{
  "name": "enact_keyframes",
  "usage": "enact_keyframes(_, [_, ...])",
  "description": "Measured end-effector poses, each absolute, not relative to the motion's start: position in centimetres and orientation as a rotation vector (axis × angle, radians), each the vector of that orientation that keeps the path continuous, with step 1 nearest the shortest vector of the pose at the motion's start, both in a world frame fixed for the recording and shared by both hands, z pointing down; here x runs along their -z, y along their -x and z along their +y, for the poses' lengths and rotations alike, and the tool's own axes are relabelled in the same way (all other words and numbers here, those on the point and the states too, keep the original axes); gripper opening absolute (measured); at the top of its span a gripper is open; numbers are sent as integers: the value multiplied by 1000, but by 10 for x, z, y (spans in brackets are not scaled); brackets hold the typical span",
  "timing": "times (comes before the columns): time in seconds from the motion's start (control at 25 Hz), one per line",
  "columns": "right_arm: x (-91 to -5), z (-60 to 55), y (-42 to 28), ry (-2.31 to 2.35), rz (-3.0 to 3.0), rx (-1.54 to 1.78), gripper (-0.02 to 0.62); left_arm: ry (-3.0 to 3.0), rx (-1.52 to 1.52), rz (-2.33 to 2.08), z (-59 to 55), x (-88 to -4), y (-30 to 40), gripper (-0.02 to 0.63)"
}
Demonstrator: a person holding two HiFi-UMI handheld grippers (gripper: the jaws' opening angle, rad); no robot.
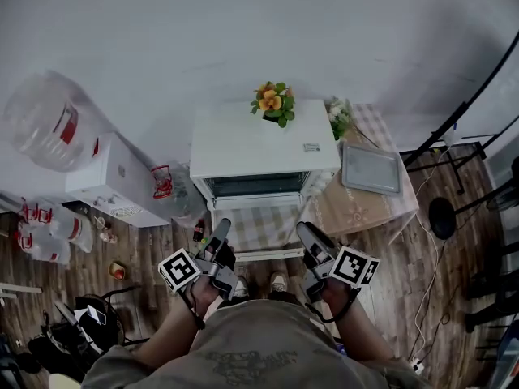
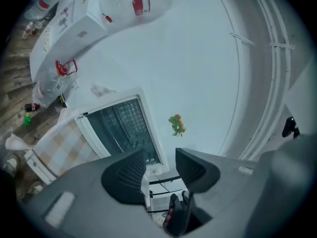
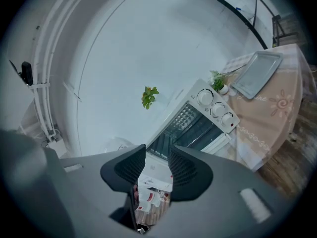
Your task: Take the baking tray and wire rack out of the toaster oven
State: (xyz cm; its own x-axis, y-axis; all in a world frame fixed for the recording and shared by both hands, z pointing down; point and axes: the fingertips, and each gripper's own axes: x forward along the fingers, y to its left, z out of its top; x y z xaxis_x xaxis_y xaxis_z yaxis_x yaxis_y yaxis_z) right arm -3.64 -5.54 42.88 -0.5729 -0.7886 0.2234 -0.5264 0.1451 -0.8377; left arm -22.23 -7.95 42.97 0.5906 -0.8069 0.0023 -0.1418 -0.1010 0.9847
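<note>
The white toaster oven (image 1: 261, 146) stands on a clothed table with its door (image 1: 261, 227) folded down toward me. The wire rack (image 2: 125, 119) shows inside the dark cavity; in the right gripper view the rack (image 3: 185, 117) sits beside the oven's knobs (image 3: 218, 110). The grey baking tray (image 1: 371, 168) lies flat on the tablecloth right of the oven, and the right gripper view shows the tray (image 3: 257, 73) too. My left gripper (image 1: 223, 227) and right gripper (image 1: 304, 232) hover just short of the door, both open and holding nothing. The jaws of the left gripper (image 2: 161, 160) and the right gripper (image 3: 157, 155) frame the oven.
A pot of orange flowers (image 1: 274, 102) sits on the oven's top, and a small white-flowered plant (image 1: 339, 118) stands behind the tray. Large water bottles (image 1: 45, 120) and a white box (image 1: 113, 181) lie at the left. A black stand (image 1: 442, 217) and cables occupy the floor at the right.
</note>
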Motion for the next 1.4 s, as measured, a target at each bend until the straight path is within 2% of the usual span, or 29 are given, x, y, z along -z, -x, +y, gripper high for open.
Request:
enact_keyframes(0.72, [-469,-94,46,1281,1904,1497,149,-1629,640,-939,-118,-468,240,165])
enact_keyframes(1.4, [-556,-171,41,1413,1807,1559,133,-1481,637,-1037,-183,-546,243,152])
